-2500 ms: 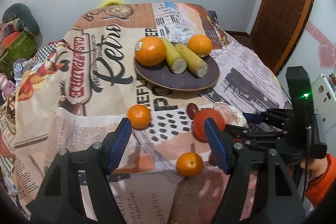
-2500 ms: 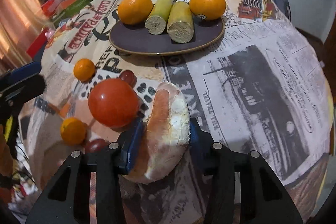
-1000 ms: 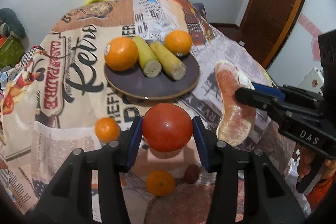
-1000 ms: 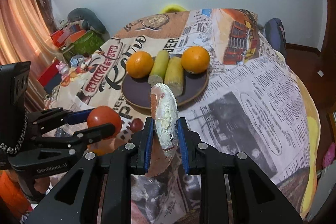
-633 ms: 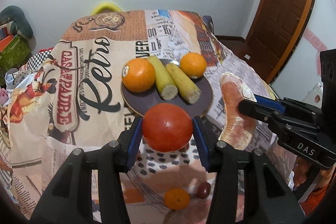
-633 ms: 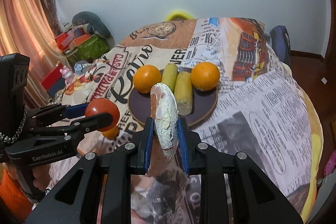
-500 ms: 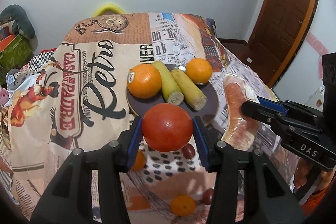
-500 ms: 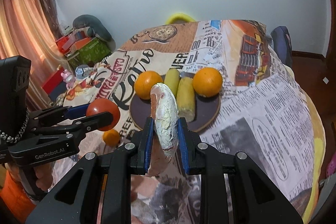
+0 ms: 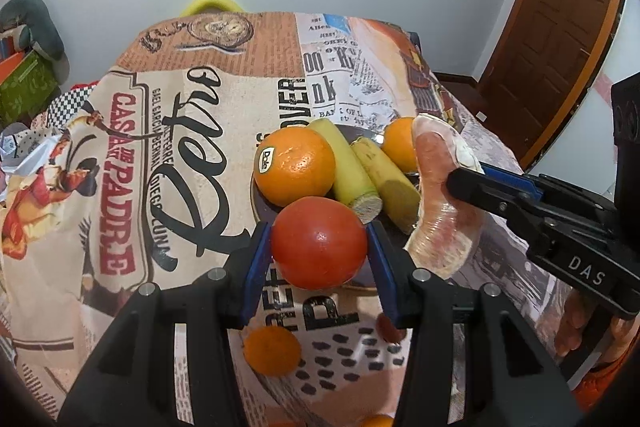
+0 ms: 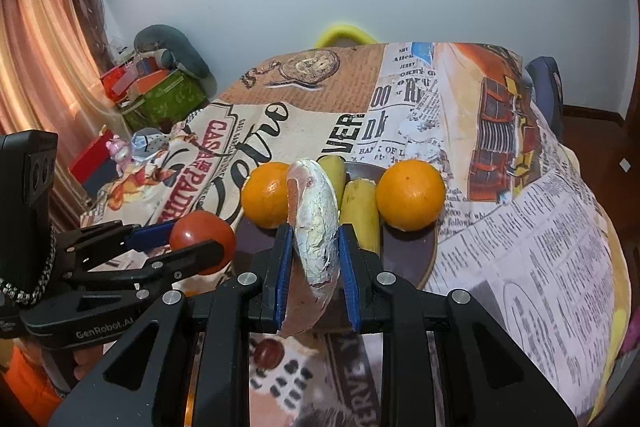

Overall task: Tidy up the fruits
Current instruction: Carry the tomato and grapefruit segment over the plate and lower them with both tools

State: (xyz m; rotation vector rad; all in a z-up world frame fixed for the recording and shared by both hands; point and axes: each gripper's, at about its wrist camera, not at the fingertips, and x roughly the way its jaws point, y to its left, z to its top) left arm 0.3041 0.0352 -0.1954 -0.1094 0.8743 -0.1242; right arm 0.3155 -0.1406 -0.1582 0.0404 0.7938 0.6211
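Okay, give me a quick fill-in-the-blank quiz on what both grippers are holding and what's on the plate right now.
1. The left gripper has its jaws shut on a round red ____.
2. The right gripper clamps a peeled pink pomelo wedge, held ____ the dark round plate.
3. The plate carries two large oranges and ____ yellow-green cut stalks.
4. The small orange tangerine lies on the printed ____.

Missing words: tomato; above; two; tablecloth

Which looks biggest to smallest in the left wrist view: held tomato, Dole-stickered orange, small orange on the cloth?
1. Tomato, though it sits nearest the camera in the left gripper, so its lead is unsure.
2. Dole-stickered orange.
3. Small orange on the cloth.
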